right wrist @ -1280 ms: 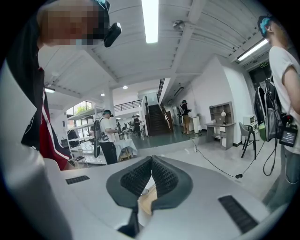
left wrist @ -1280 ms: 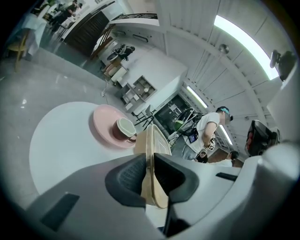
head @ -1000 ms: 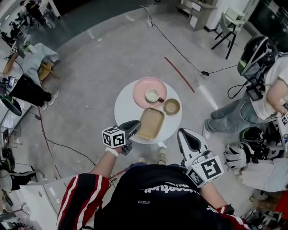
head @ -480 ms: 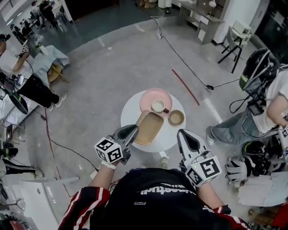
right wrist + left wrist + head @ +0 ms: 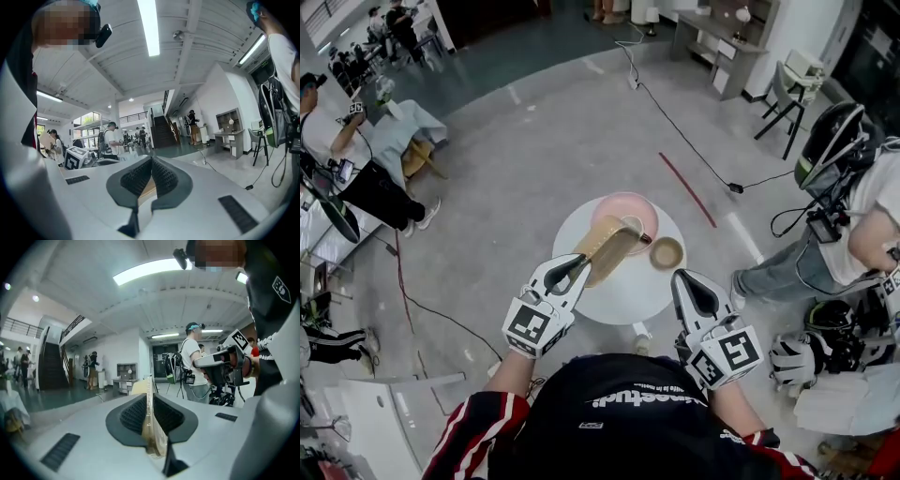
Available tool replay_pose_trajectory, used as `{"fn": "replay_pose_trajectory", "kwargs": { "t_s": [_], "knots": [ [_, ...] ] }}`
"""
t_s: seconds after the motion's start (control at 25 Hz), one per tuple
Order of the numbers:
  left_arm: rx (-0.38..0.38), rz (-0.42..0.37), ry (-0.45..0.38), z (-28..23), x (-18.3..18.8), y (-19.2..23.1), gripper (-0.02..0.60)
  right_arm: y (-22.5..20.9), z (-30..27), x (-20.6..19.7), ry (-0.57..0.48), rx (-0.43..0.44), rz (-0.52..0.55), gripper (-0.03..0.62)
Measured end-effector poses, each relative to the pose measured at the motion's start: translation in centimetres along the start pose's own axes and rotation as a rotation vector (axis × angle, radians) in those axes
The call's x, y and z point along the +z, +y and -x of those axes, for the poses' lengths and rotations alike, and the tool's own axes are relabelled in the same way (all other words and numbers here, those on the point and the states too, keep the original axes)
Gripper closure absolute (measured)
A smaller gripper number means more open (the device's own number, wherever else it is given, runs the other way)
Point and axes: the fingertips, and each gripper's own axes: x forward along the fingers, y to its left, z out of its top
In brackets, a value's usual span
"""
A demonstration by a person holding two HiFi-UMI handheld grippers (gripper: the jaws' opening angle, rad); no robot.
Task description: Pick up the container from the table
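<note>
Our left gripper (image 5: 577, 266) is nearly shut, its two dark ribbed pads pinching the thin wall of the tan rectangular container (image 5: 607, 246). In the left gripper view the container's rim runs edge-on up between the pads, which press on it from both sides with only that wall keeping them apart. From the head view the container hangs tilted over the near-left part of the round white table (image 5: 619, 295), one long side raised, clear of the tabletop and held only at the end nearest us. Our right gripper (image 5: 686, 281) hovers at the near-right edge of the table with its pads drawn together and gripping nothing; a tan sliver shows in the gap below the pads, and we cannot tell what it is. At the far side of the table sits a pink plate (image 5: 628, 204) with a cup (image 5: 633, 225) on it, and a small bowl (image 5: 667, 252) stands on the table's right side.
</note>
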Motion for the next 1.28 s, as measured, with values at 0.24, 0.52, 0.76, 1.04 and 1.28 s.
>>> {"fn": "replay_pose_trajectory", "kwargs": {
  "t_s": [0.24,0.52,0.76,1.04,1.28],
  "knots": [
    [0.029,-0.213,-0.043,-0.2,4.0,-1.0,0.526,-0.2,-0.3,0.7,-0.007,0.010,0.004,0.580],
    [0.096,-0.377,-0.042,0.8,7.1,-1.7,0.526,0.3,-1.0,1.7,-0.032,0.027,0.042,0.580],
    [0.145,-0.387,-0.046,1.5,8.0,-1.6,0.525,1.0,-1.5,2.4,-0.044,0.047,0.073,0.580],
    [0.190,-0.404,-0.041,3.1,8.6,-0.6,0.525,1.8,-2.2,3.1,-0.057,0.049,0.081,0.580],
    [0.199,-0.393,-0.044,3.9,8.7,-1.0,0.525,2.0,-1.9,3.4,-0.066,0.042,0.107,0.582]
  ]
}}
